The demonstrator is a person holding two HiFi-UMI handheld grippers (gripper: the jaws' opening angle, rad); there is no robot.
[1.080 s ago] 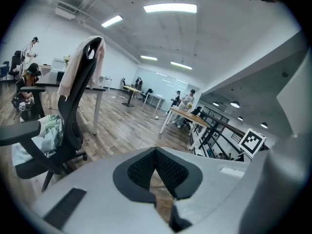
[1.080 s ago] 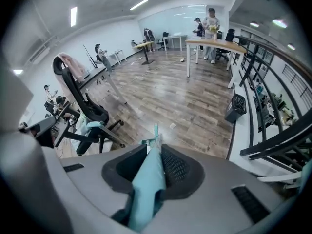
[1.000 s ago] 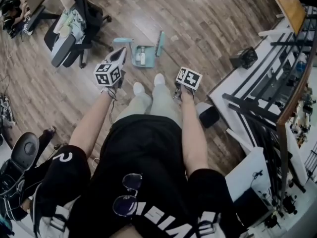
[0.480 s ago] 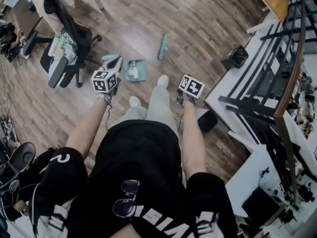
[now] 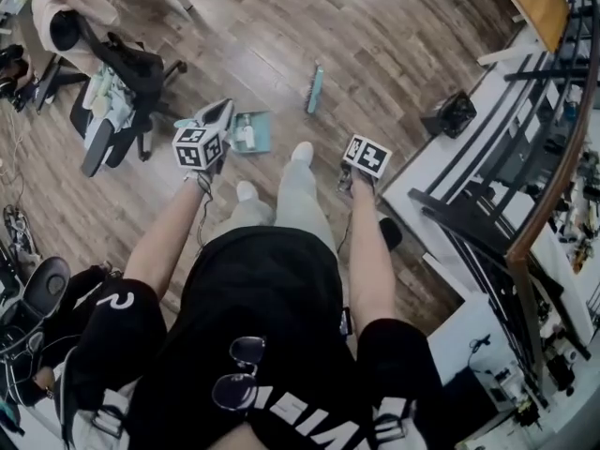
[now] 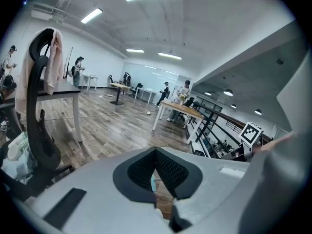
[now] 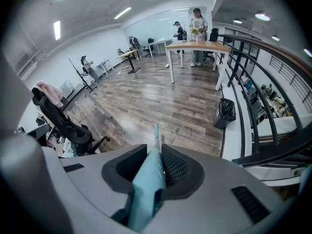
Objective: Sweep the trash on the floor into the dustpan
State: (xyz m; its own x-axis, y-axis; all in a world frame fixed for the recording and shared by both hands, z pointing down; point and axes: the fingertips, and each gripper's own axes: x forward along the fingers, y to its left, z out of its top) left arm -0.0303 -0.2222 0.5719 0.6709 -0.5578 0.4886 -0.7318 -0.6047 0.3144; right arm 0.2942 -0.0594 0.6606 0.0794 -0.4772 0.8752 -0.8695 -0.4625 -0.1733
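left gripper [image 6: 156,161]: clenched on a thin teal edge of the teal plastic dustpan [image 5: 255,129], which carries a small white bottle [image 5: 247,137] above the brown wooden plank floor [image 5: 394,45]. right gripper [image 7: 156,150]: clamped on the flat handle of the teal long-handled brush [image 5: 315,88], its head just right of the dustpan.

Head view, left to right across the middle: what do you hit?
office chair → left hand-held gripper → dustpan → brush → right hand-held gripper → black bin
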